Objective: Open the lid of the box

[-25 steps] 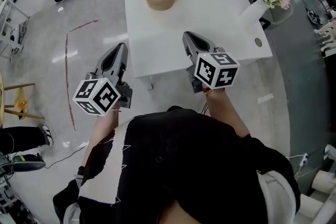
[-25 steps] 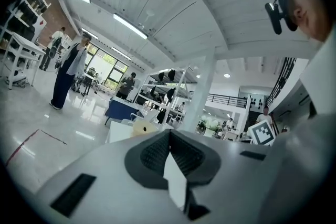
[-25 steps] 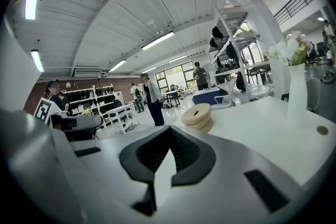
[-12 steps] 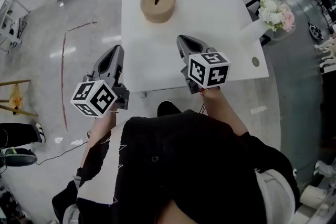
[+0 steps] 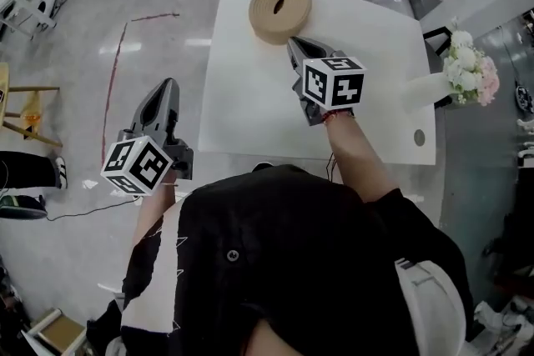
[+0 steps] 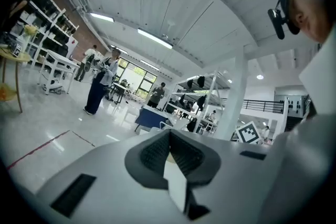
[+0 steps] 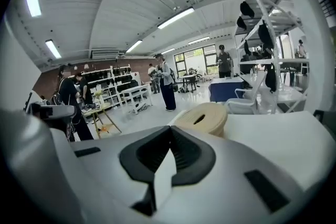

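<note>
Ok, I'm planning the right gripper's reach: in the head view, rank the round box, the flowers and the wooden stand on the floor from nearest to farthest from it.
1. The round box, just ahead of the right gripper, at the far edge of the table.
2. The flowers, off the table's right side.
3. The wooden stand, on the floor at far left.

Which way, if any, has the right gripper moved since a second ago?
Yes. The right gripper has moved forward over the white table toward the round box. Its tips, earlier well short of the box, now nearly reach its near side.
</note>
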